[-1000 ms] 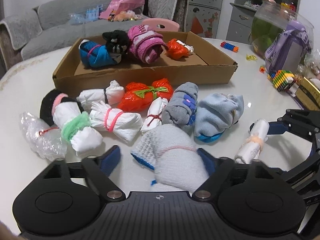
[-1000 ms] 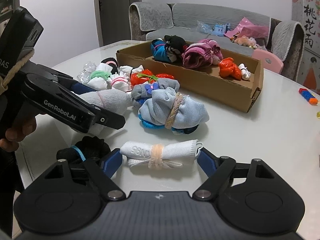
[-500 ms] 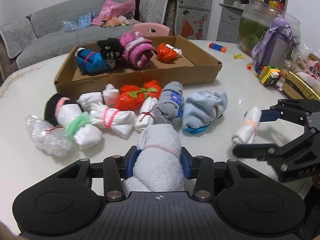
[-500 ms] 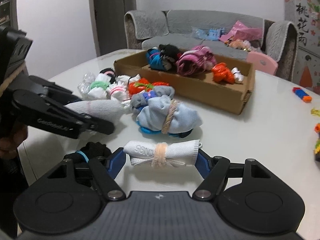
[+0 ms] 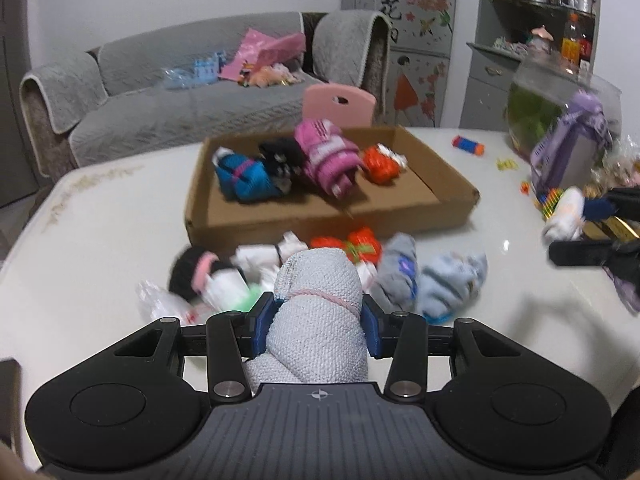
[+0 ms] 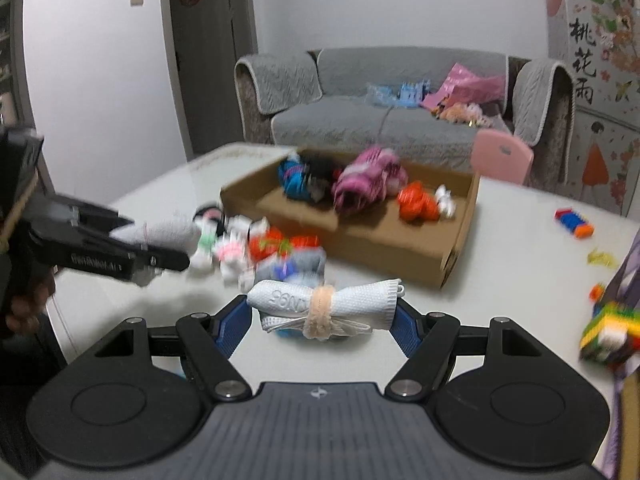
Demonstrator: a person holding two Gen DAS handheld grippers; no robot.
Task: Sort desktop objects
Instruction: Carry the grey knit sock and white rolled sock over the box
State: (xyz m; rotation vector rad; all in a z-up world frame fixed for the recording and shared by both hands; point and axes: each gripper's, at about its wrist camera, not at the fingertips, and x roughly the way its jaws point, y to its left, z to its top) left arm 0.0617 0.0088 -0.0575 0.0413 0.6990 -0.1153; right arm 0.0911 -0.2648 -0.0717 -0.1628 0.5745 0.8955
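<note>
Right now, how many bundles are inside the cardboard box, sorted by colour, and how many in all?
In the cardboard box:
Blue bundle: 1
Black bundle: 1
Pink bundle: 1
Orange bundle: 1
Total: 4

A home living room is shown: a grey sofa (image 5: 192, 96) strewn with toys, a pink chair (image 5: 340, 106), and a shelf (image 5: 544, 0) of jars.
</note>
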